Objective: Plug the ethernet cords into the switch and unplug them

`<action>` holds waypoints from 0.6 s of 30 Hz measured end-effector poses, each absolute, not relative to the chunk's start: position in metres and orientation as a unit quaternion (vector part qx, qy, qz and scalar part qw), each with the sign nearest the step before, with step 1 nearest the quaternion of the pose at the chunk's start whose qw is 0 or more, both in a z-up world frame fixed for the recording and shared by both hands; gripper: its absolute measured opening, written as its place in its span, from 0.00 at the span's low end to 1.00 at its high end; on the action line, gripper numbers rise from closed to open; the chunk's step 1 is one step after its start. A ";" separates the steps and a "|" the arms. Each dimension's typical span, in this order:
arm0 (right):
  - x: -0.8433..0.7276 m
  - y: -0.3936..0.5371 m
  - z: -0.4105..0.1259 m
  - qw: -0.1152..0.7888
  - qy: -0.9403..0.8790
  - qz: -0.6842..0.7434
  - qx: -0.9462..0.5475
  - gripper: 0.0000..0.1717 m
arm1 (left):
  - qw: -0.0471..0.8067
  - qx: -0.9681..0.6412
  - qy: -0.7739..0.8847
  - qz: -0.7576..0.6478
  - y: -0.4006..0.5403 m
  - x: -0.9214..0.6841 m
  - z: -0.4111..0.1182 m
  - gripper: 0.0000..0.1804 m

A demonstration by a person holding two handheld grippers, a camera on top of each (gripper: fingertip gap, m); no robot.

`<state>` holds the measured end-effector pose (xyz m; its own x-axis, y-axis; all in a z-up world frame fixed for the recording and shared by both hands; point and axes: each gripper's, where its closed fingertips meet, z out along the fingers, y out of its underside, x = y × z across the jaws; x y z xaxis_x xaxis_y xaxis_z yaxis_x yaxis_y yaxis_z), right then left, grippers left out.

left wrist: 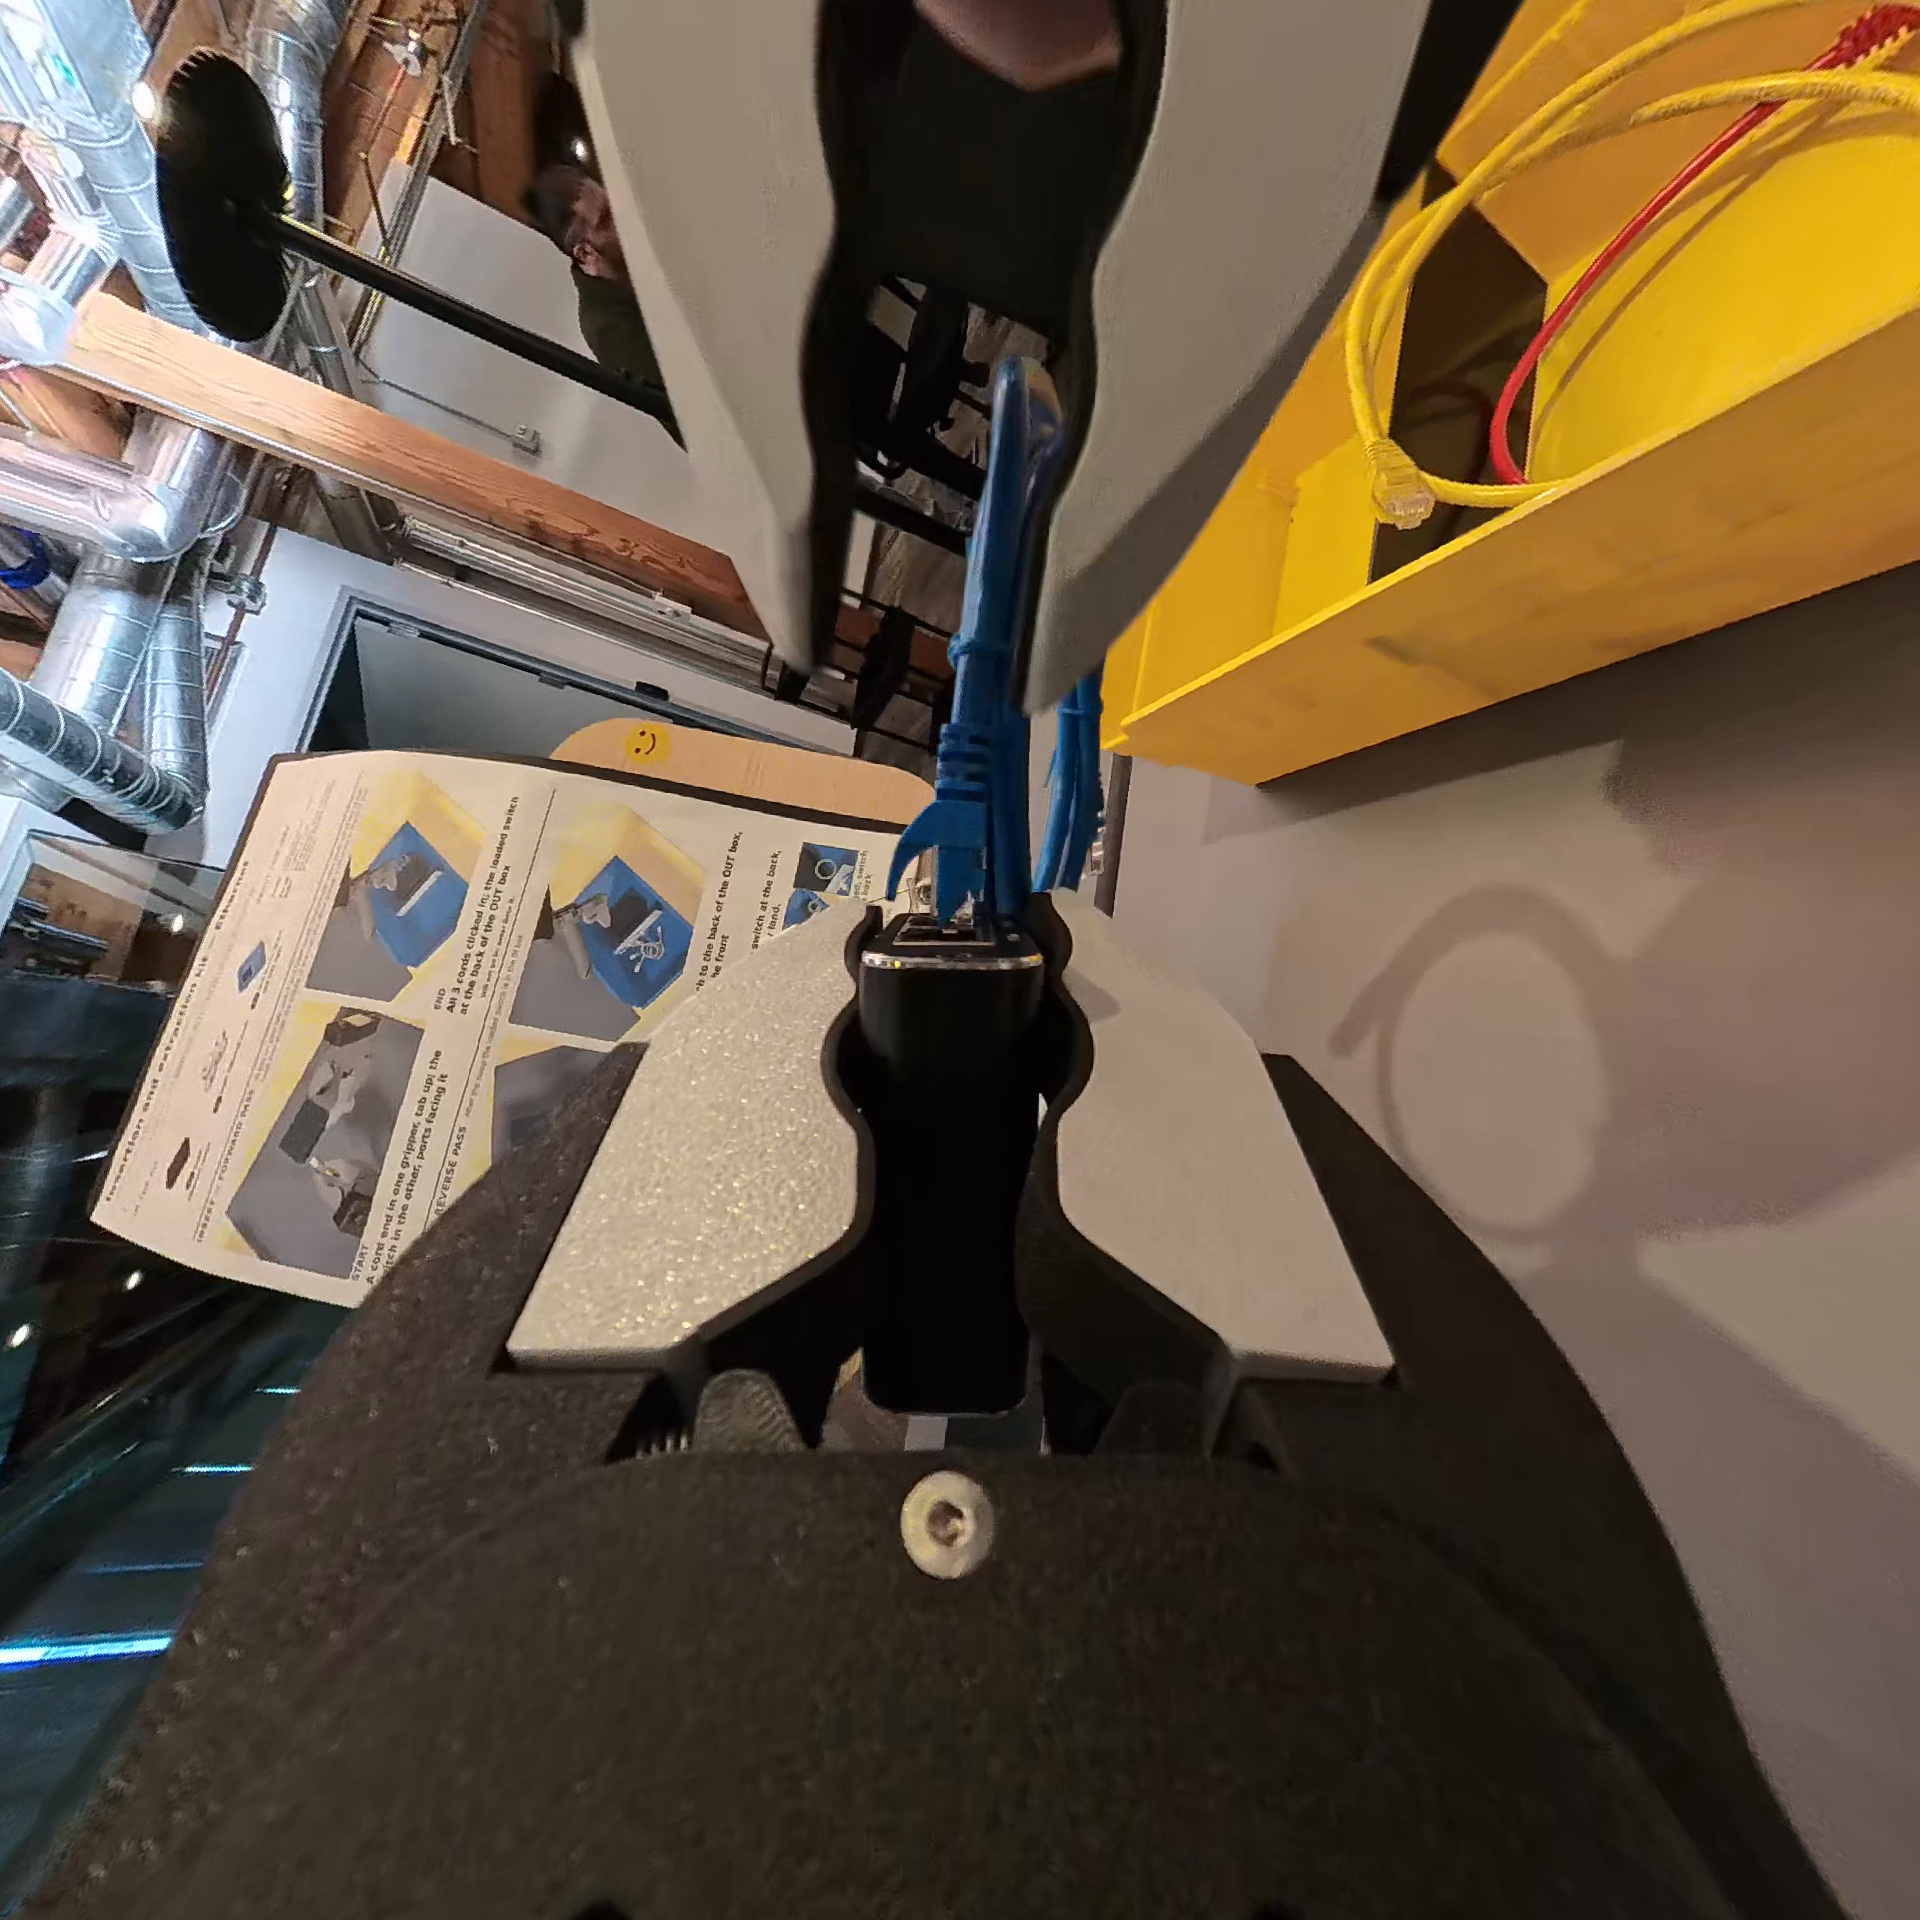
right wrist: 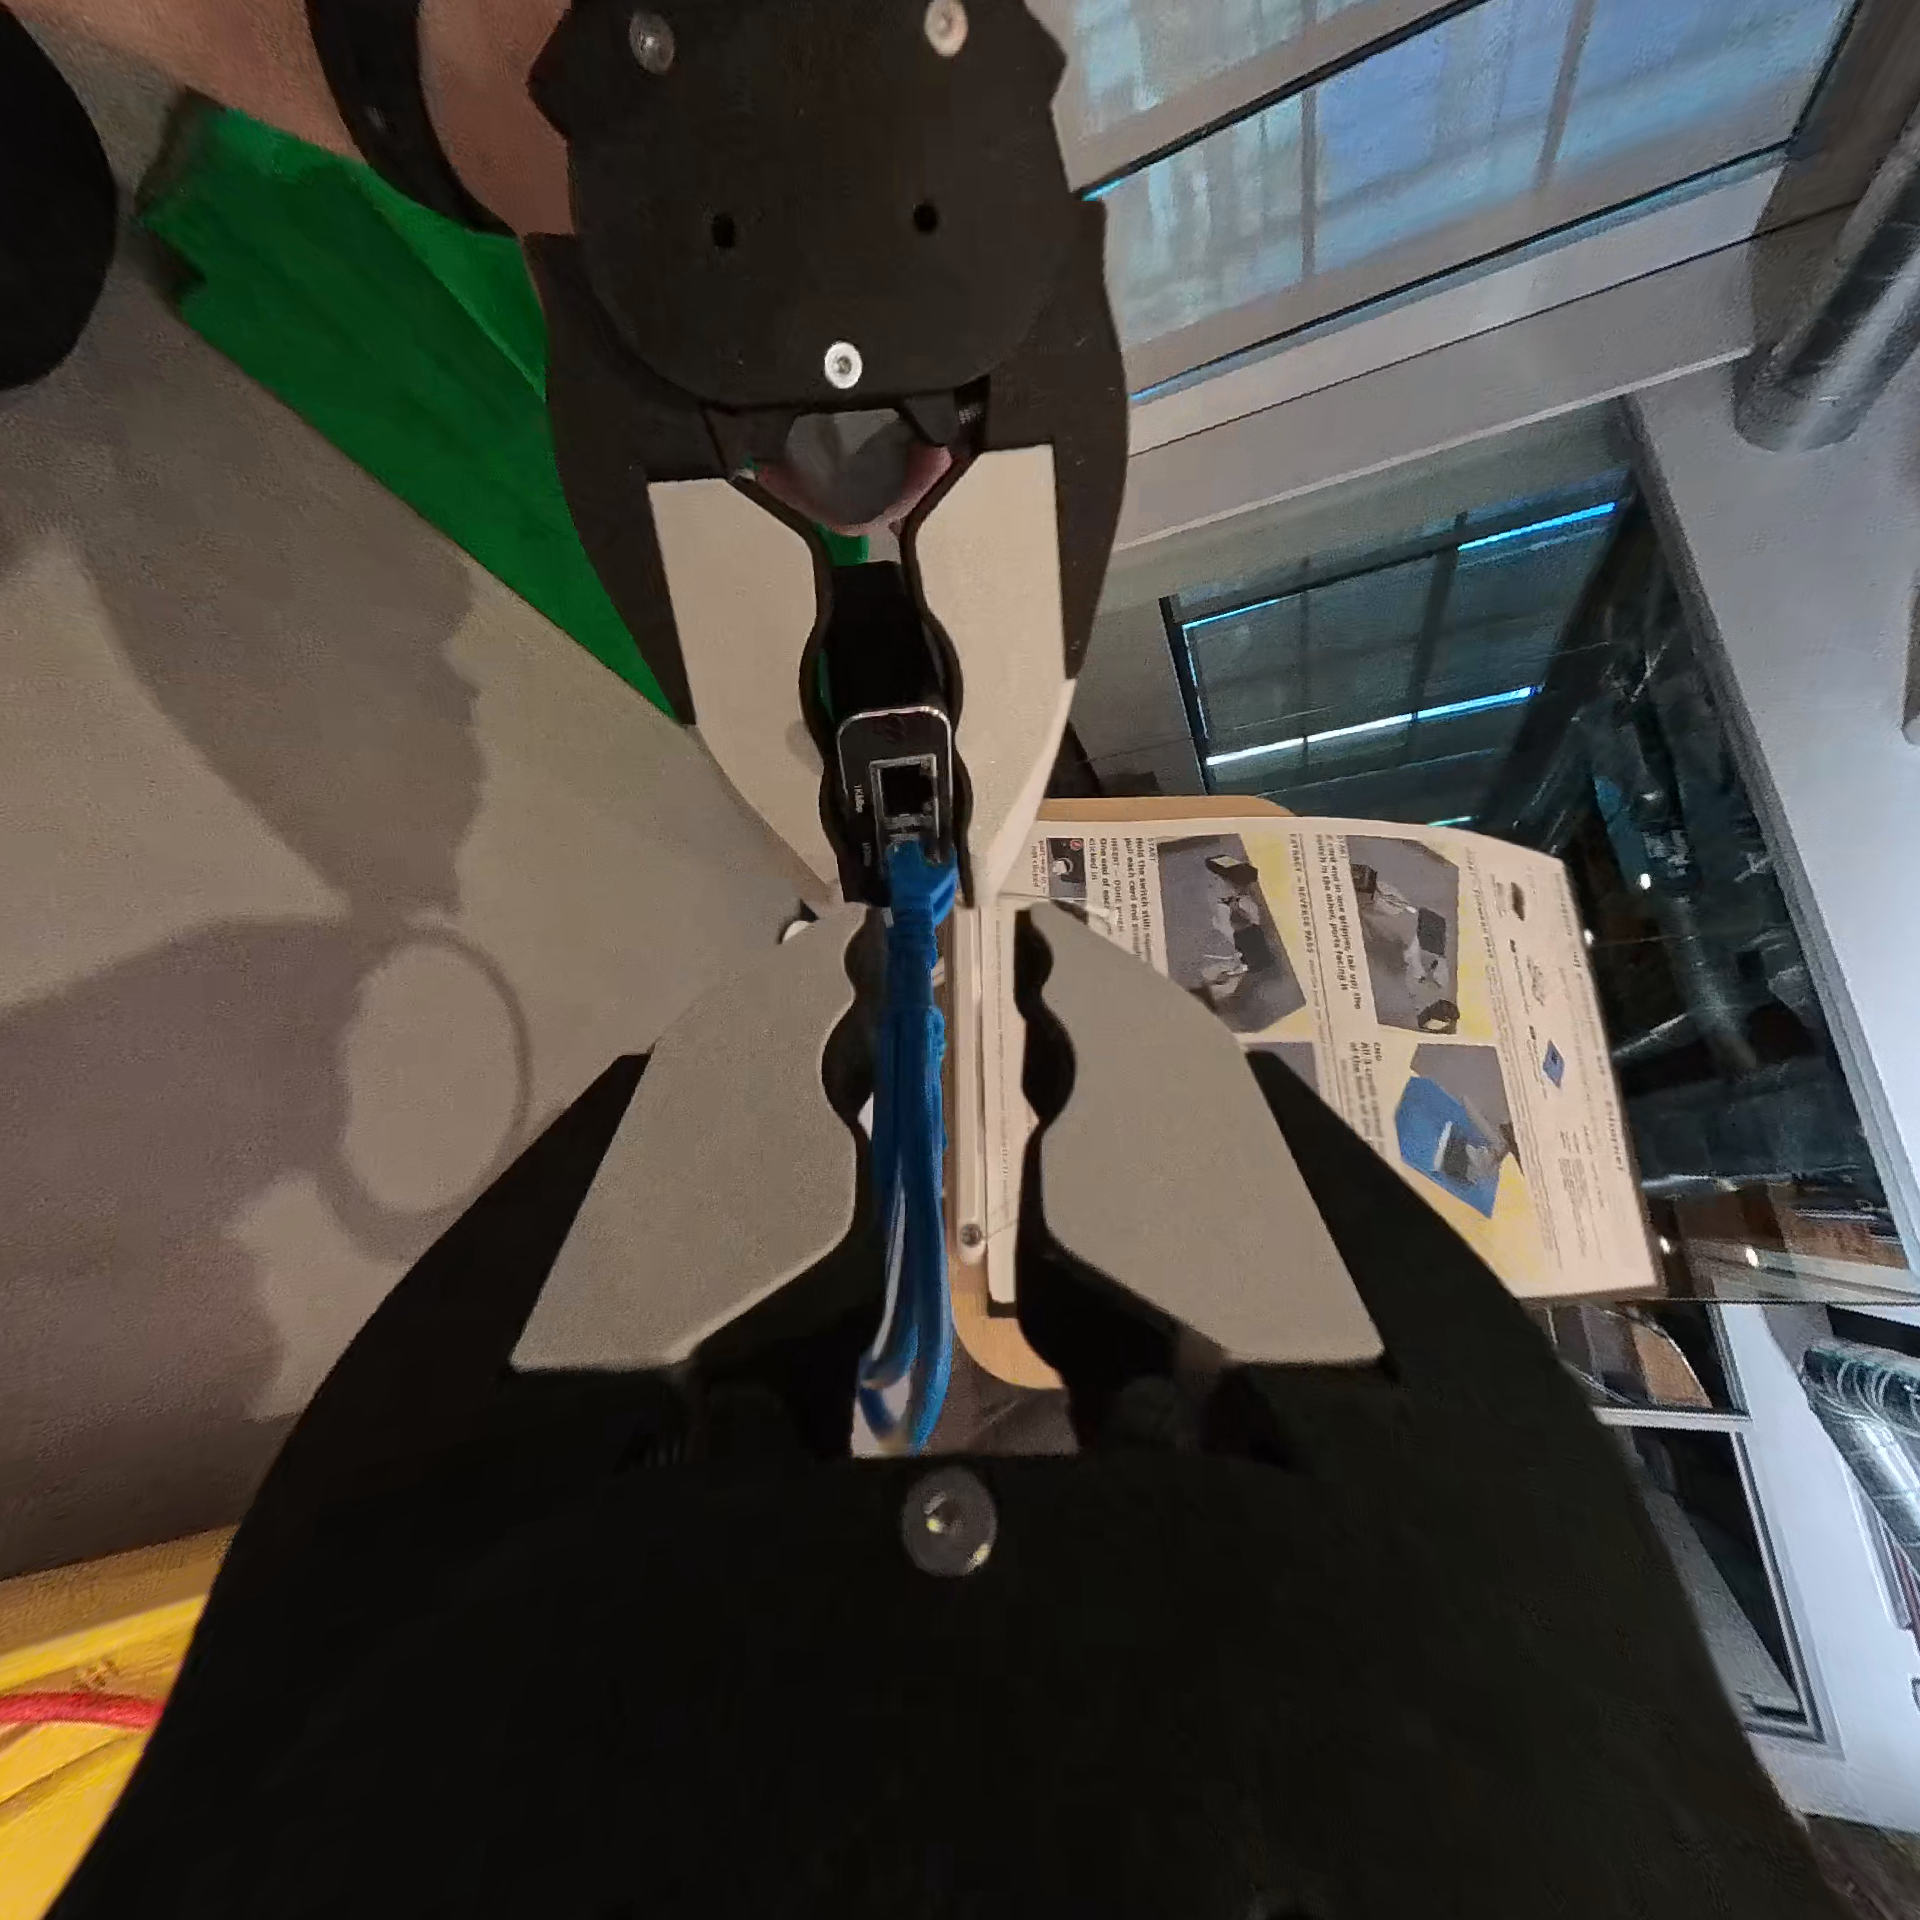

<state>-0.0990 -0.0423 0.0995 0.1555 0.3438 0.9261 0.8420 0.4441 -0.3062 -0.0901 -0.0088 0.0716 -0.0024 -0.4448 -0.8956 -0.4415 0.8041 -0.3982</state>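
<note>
1. Handling-wise, the blue ethernet cord [right wrist: 906,1049] is judged light and limp, its clip fragile; the boot behind the plug is best pinched.
2. It is seated in the small rigid black switch [left wrist: 948,1049], clenched by the left gripper [left wrist: 951,935].
3. The right gripper [right wrist: 940,966] stands parted around the cord, with a gap at one pad.

A white printed instruction sheet [left wrist: 436,997], laid out in panels of small photographs on yellow and blue grounds, bears headings and lines of black print. A round yellow smiley-face sticker [left wrist: 644,742] sits on the tan board behind it. The small black switch [right wrist: 902,800] carries tiny white markings beside its ports, too small to make out.
</note>
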 end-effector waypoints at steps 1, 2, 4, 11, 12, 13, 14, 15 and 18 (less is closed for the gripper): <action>-0.098 -0.038 0.095 0.577 -0.618 -0.213 -0.490 0.14 | 0.632 -0.312 0.709 -0.001 -0.010 -0.090 0.071 0.14; -0.096 -0.033 0.091 0.566 -0.619 -0.218 -0.499 0.14 | 0.633 -0.310 0.710 -0.001 -0.011 -0.089 0.071 0.14; -0.091 -0.026 0.082 0.538 -0.624 -0.223 -0.521 0.13 | 0.635 -0.304 0.710 0.002 -0.012 -0.089 0.072 0.14; -0.084 -0.021 0.069 0.500 -0.606 -0.224 -0.577 0.09 | 0.626 -0.316 0.712 0.034 -0.003 -0.085 0.064 0.15; -0.083 -0.021 0.069 0.494 -0.602 -0.237 -0.581 0.09 | 0.628 -0.320 0.707 0.055 0.001 -0.084 0.062 0.14; -0.082 -0.021 0.070 0.489 -0.598 -0.251 -0.584 0.09 | 0.632 -0.321 0.701 0.078 0.005 -0.083 0.061 0.15; -0.081 -0.021 0.071 0.485 -0.594 -0.264 -0.585 0.09 | 0.641 -0.315 0.693 0.094 0.007 -0.082 0.062 0.15; -0.081 -0.022 0.073 0.485 -0.593 -0.273 -0.583 0.09 | 0.650 -0.309 0.687 0.102 0.007 -0.080 0.064 0.15; -0.084 -0.026 0.078 0.493 -0.591 -0.278 -0.575 0.09 | 0.660 -0.317 0.676 0.083 0.006 -0.079 0.068 0.15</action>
<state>-0.0836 -0.0262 0.0776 0.1471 0.4049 0.9025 0.9536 0.1844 -0.2381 -0.0795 0.0055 0.0680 0.0712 -0.3193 -0.9450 -0.5382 0.7854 -0.3060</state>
